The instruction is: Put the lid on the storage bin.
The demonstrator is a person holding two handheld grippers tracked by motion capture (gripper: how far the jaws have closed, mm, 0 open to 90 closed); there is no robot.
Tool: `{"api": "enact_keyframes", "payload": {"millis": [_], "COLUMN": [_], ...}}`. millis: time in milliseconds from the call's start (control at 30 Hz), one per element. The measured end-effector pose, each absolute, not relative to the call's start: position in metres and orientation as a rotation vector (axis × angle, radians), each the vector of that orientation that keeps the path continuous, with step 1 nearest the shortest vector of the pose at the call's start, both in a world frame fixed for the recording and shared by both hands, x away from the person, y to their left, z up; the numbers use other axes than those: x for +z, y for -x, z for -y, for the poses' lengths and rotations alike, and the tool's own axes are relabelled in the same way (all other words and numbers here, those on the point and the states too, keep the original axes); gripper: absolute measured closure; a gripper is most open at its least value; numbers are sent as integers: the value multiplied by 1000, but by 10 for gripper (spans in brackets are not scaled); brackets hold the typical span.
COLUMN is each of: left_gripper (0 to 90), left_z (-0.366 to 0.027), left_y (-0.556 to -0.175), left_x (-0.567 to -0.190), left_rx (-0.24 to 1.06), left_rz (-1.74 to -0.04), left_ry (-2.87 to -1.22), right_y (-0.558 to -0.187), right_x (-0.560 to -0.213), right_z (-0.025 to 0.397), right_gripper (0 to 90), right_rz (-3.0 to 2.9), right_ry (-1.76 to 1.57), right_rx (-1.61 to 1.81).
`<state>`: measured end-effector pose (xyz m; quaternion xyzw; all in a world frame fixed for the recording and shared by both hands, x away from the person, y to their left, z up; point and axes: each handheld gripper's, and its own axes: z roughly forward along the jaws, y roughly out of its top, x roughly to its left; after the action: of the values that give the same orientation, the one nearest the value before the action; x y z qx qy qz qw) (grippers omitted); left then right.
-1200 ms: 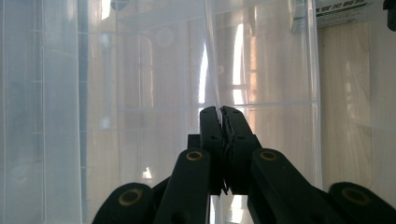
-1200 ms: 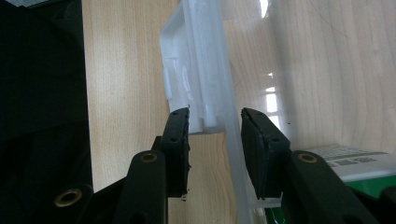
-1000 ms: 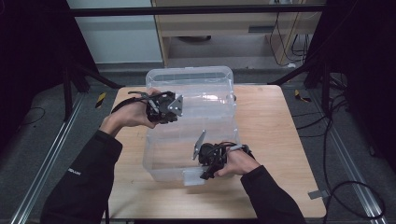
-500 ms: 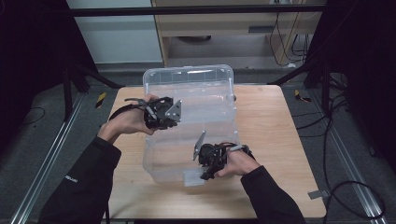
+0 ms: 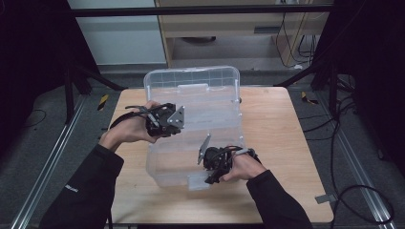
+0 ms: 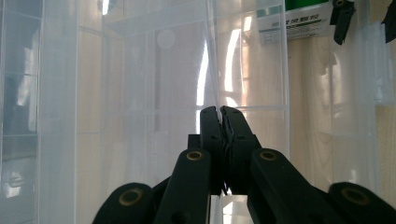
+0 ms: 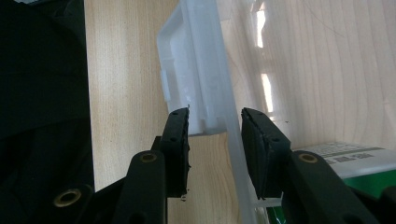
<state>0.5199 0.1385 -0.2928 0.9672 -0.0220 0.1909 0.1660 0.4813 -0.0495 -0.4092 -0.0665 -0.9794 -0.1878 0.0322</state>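
Clear plastic box (image 5: 200,119) sits at frame centre on the wooden table (image 5: 277,133) in the high view, long axis running from the top edge of the table down toward the person. The lid looks to be on top, a latch tab (image 5: 193,88) at the far end and another latch (image 5: 198,181) at the near end.

Left gripper (image 5: 165,120) is at the box's left edge, centre-left of the high view, held by the left hand (image 5: 131,131). In the left gripper view its jaws are pinched tight on a thin clear edge of the box (image 6: 208,65), the pads meeting at frame centre with the plastic sheet between them.

Right gripper (image 5: 217,164) is at the near end of the box, lower centre of the high view, right hand (image 5: 243,167) behind it. In the right gripper view the jaws stand apart, straddling the box rim and its latch (image 7: 191,84); left pad (image 7: 180,135) sits just beside the latch, right pad is off the wall with a gap. Not gripping.

Green-and-white label (image 7: 345,156) shows at lower right of the right gripper view, and at upper right of the left gripper view (image 6: 292,21).
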Motion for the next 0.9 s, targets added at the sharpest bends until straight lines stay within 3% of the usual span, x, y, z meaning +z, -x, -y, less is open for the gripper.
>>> {"api": "enact_keyframes", "payload": {"millis": [700, 900], "left_gripper": [878, 878], "left_z": [-140, -140], "left_y": [-510, -510], "left_x": [-295, -296], "left_rx": [507, 498], "left_rz": [39, 31], "left_ry": [-2757, -2753], "right_y": [-477, -478], "right_x": [-408, -396], "right_z": [51, 62], "right_gripper": [622, 611], "right_rz": [3037, 3012], "right_ry": [240, 294], "right_rx": [-607, -761]}}
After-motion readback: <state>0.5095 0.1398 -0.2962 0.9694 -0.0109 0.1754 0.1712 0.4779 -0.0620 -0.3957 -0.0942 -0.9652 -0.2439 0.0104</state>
